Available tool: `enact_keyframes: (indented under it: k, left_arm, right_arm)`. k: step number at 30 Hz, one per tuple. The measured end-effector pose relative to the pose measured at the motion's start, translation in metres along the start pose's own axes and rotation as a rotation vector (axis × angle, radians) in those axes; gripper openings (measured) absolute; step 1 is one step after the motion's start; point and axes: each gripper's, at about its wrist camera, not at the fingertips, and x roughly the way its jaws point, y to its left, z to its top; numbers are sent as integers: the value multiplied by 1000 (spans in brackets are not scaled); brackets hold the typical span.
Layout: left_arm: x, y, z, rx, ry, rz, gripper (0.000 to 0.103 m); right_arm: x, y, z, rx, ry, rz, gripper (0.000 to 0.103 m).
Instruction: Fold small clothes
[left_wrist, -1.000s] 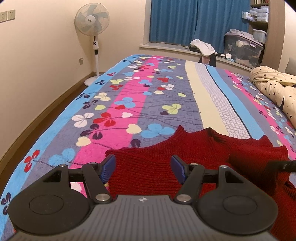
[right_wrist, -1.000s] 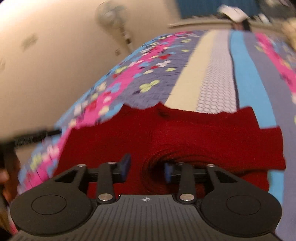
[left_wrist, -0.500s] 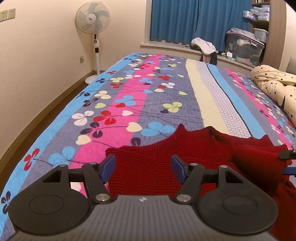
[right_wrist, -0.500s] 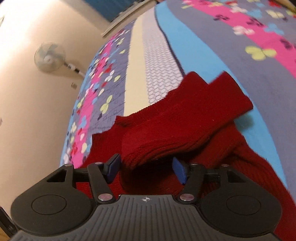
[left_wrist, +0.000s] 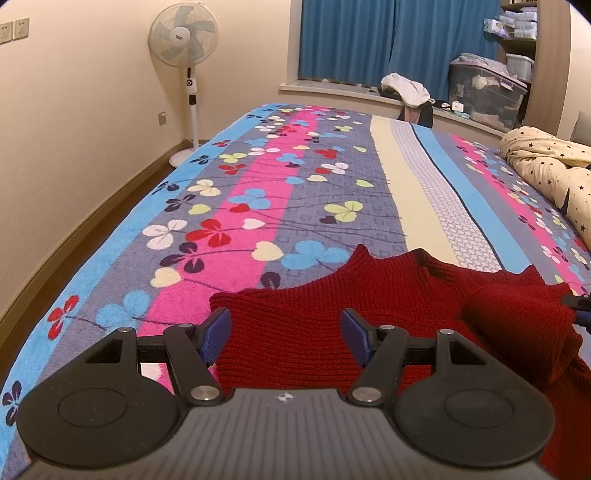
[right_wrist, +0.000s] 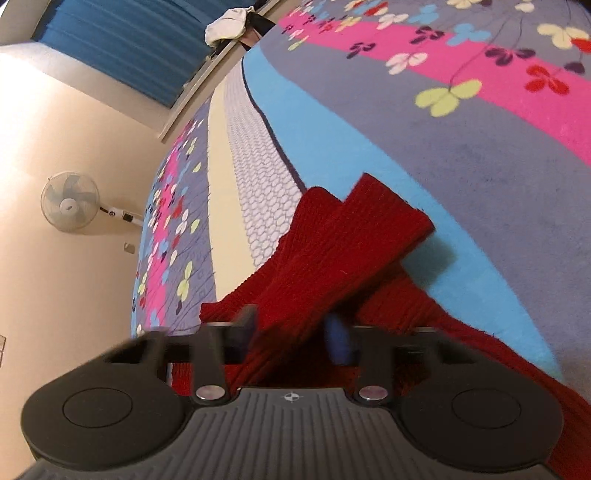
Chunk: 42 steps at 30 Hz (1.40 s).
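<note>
A dark red knitted sweater (left_wrist: 332, 314) lies on the bed, its neck pointing away from me. My left gripper (left_wrist: 284, 332) is open and empty, hovering just above the sweater's left part. In the right wrist view my right gripper (right_wrist: 291, 328) has its jaws around a red sleeve (right_wrist: 332, 258), which runs between the blurred fingers and lies diagonally over the sweater body. The jaws stand apart with the sleeve between them; whether they pinch it is unclear. The folded sleeve also shows in the left wrist view (left_wrist: 517, 325) at the right.
The bedspread (left_wrist: 258, 192) is striped with flowers. A standing fan (left_wrist: 183, 37) is by the left wall. A star-patterned duvet (left_wrist: 546, 166) lies at the right. Blue curtains, a windowsill and storage boxes (left_wrist: 484, 88) are beyond the bed.
My right gripper has rolled and swung over the last second, and the sleeve has shifted across the sweater body. Its jaws look narrower than half a second ago. The left gripper barely moved.
</note>
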Motion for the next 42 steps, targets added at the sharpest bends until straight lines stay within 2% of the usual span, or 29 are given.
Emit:
enact_keyframes:
  k: [2, 4, 7, 9, 11, 12, 15, 18, 21, 25, 28, 31, 33, 35, 42]
  left_arm:
    - [0, 0, 0, 0, 1, 1, 71]
    - [0, 0, 0, -1, 0, 1, 71]
    - [0, 0, 0, -4, -2, 2, 71]
    - [0, 0, 1, -5, -2, 5, 71]
    - [0, 1, 2, -9, -3, 10, 71]
    - [0, 1, 2, -10, -4, 12, 71]
    - [-1, 4, 2, -18, 1, 19, 71]
    - [0, 9, 4, -51, 7, 12, 74]
    - [-1, 20, 8, -116, 13, 2, 74]
    - [-1, 38, 11, -218, 24, 7, 74]
    - [3, 51, 8, -315, 82, -24, 74]
    - [12, 56, -2, -392, 217, -78, 74]
    - [18, 51, -8, -367, 277, -75, 73]
    - [23, 41, -11, -294, 307, -41, 73]
    - [25, 26, -20, -196, 330, -32, 73]
  right_arm:
    - [-3, 4, -1, -9, -26, 36, 12]
    - [-13, 20, -3, -82, -92, 84, 12]
    - [-29, 60, -18, -295, -139, 258, 12]
    - [-34, 85, -37, -447, -91, 379, 12]
    - [-28, 106, -60, -570, 29, 470, 12]
    - [-21, 113, -72, -609, 105, 484, 12]
    - [0, 125, -103, -743, 247, 412, 23]
    - [2, 126, -104, -745, 273, 379, 25]
    - [-11, 121, -82, -667, 206, 404, 45]
    - [-18, 104, -55, -571, 117, 358, 47]
    - [-12, 97, -46, -545, 66, 238, 47]
    - [-3, 91, -40, -547, 25, 54, 47]
    - [-1, 82, -39, -525, 18, -31, 47]
    - [-3, 70, -35, -488, 19, -75, 47]
    - [1, 59, -33, -461, 18, -104, 47]
